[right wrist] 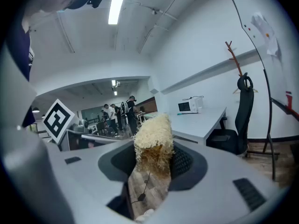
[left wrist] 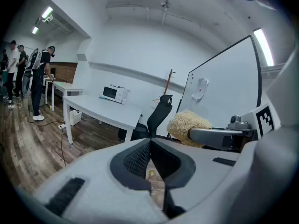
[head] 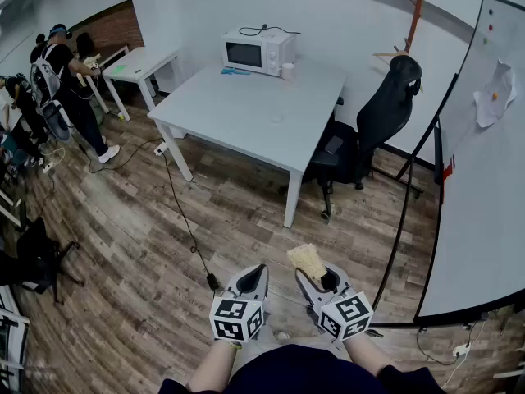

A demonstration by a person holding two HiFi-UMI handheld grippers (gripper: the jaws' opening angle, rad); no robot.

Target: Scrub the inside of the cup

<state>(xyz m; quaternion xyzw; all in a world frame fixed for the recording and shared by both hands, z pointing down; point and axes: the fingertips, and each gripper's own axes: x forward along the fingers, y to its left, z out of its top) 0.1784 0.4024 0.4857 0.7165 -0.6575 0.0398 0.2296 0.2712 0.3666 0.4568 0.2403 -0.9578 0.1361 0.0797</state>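
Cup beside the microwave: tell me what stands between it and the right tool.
Nothing upright. The cup stands on the far side of the white table by the microwave. Between it and the right tool, shut on a loofah scrubber, lie open wood floor and the tabletop. The black office chair sits off to the right.

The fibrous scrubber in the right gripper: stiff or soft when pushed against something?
Probably soft and springy: the scrubber is a loose tuft of pale fibres that bulges above the right gripper's pinching jaws. Likely very light, since it stands up unsupported. Its rough surface should not slip easily.
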